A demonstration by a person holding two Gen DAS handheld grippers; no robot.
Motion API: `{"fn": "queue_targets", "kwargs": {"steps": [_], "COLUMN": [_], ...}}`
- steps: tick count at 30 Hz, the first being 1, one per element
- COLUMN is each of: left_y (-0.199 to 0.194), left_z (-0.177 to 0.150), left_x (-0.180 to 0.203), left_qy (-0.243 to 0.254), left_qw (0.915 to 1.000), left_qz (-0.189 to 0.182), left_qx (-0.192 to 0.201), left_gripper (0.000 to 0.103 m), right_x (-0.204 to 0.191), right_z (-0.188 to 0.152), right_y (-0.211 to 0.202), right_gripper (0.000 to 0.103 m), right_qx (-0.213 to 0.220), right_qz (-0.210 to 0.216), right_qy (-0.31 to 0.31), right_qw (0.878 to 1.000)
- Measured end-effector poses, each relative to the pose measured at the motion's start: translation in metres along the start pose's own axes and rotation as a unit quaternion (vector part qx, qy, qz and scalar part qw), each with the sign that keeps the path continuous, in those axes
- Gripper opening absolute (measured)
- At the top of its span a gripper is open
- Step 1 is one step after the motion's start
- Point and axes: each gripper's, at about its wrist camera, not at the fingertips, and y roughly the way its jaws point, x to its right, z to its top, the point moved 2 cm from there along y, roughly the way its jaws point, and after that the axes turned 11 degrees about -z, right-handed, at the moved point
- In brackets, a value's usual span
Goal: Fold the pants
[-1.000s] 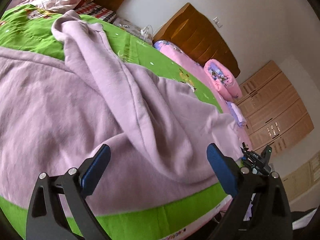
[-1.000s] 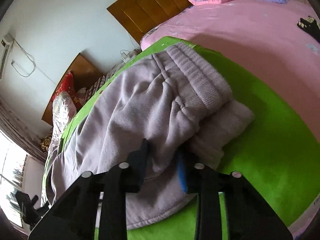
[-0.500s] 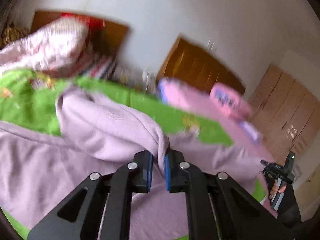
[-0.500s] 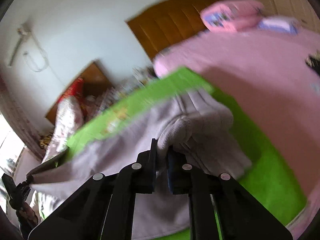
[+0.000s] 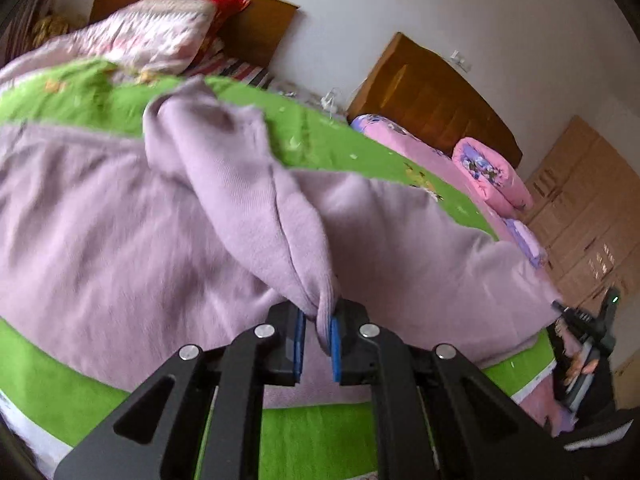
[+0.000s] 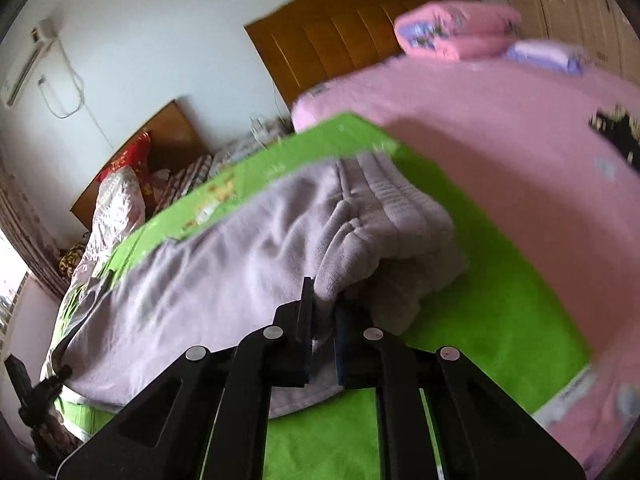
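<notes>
The pants (image 5: pixel 120 232) — lilac, fleecy — are lying spread across a green mat (image 5: pixel 312 432) on the bed, with the ribbed waistband (image 6: pixel 404 200) bunched toward the mat's far corner in the right wrist view.

The left gripper (image 5: pixel 317 340) is pinching a fold of the pants between its blue pads (image 5: pixel 335 344); the cloth is rising from the pads in a taut ridge that is running up and away across the garment.

The right gripper (image 6: pixel 323 332) is pressed together on a roll of fabric just below the waistband, and the layers there are lifting off the mat.

Beyond the mat a pink cover (image 6: pixel 500 128) is lying over the rest of the bed — a folded pink quilt (image 6: pixel 456 30) is resting by the wooden headboard (image 6: pixel 352 32). Both views are slightly blurred.
</notes>
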Motion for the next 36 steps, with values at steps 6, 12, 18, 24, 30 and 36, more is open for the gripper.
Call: {"fn": "queue_targets", "kwargs": {"steps": [6,12,18,24,30,36], "left_y": [0.017,0.006,0.017,0.012,0.014,0.002], "left_z": [-0.018,-0.011,-0.02,-0.015,-0.014,-0.015], "left_x": [-0.021,-0.005,-0.019,-0.015,-0.021,-0.018], "left_qy": [-0.027,0.007,-0.018,-0.009,-0.012,-0.004], "left_qw": [0.9994,0.9997,0.9994,0.9998,0.9996,0.9996], "left_qz": [0.005,0.015,0.015,0.014,0.026,0.023], "left_qx": [-0.023,-0.017,-0.025,-0.01,-0.004,0.012], "left_gripper": [0.01,0.011,0.017,0.067,0.017,0.015], "right_x": [0.022,0.01,0.026,0.036,0.047,0.0], "right_z": [-0.03,-0.017,-0.036,-0.016,-0.004,0.027], "right_y": [0.033,-0.002,0.029,0.018,0.044,0.014], "right_gripper": [0.009,0.009,0.014,0.064,0.021,0.019], "right_qx": [-0.048,-0.015,-0.054,-0.031,-0.037,0.053], "right_qz": [-0.023,-0.028,-0.032,-0.017,-0.018,-0.029], "right_qy": [0.026,0.001,0.023,0.051,0.081,-0.03], "right_qw": [0.998,0.999,0.998,0.998,0.996,0.998]}}
